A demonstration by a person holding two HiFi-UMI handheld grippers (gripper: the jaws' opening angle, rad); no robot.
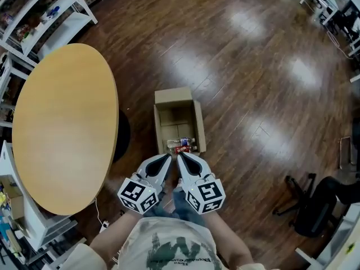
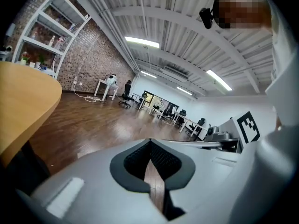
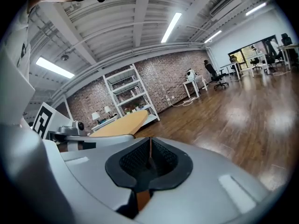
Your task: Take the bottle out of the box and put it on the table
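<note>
Right now, down low by the person's shirt, the left gripper and the right gripper sit side by side, almost touching. Each one has its fingers pressed together, with nothing between them. Their tips point at the box and stop just short of its near edge. The box is brown cardboard, open at the top, and stands on the dark wood floor. The bottle lies inside the box, against its near end. The round yellow table stands left of the box, its right edge close by. White shelves stand past the table's far edge.
</note>
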